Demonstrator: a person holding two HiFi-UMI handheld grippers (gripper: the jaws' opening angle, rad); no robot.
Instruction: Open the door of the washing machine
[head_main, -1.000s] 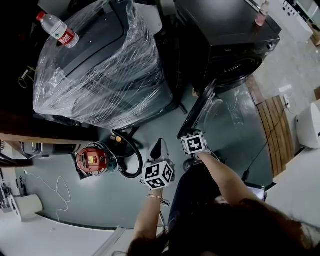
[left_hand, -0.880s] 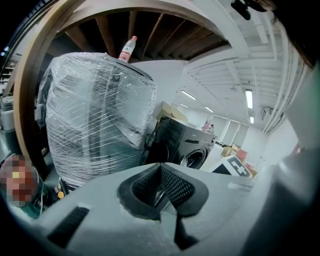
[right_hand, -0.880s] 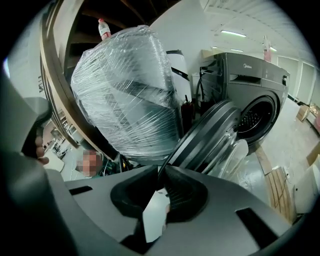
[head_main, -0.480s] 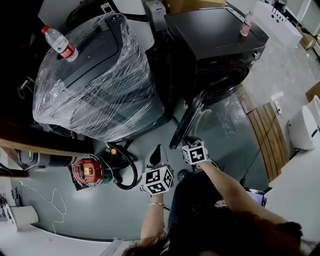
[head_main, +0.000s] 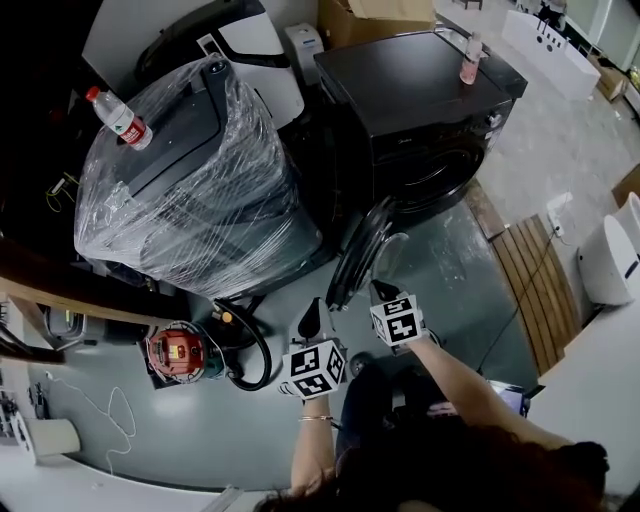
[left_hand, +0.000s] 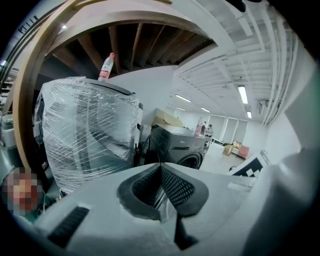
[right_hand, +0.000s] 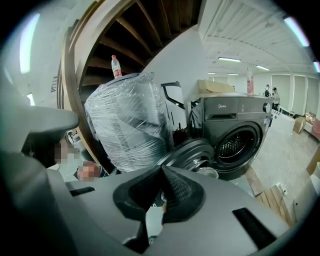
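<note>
The dark front-loading washing machine (head_main: 430, 90) stands at the upper right with its round door (head_main: 358, 250) swung open to the left. In the right gripper view the door (right_hand: 192, 150) and the open drum mouth (right_hand: 239, 142) are both plain. My right gripper (head_main: 380, 292) hangs just below the door's free edge, apart from it. Its jaws have just been closing and now meet with nothing between them (right_hand: 161, 169). My left gripper (head_main: 312, 318) is beside it to the left, shut and empty (left_hand: 160, 166), pointing toward the machine (left_hand: 182, 145).
A second machine wrapped in plastic film (head_main: 190, 180) stands left of the washer with a water bottle (head_main: 117, 115) on top. A pink bottle (head_main: 470, 58) sits on the washer. A red device with a black hose (head_main: 178, 350) lies on the floor at left. Wooden slats (head_main: 525, 280) lie at right.
Both grippers have risen and come back a little from the floor. The right gripper has left the door's lower edge. The door stays open.
</note>
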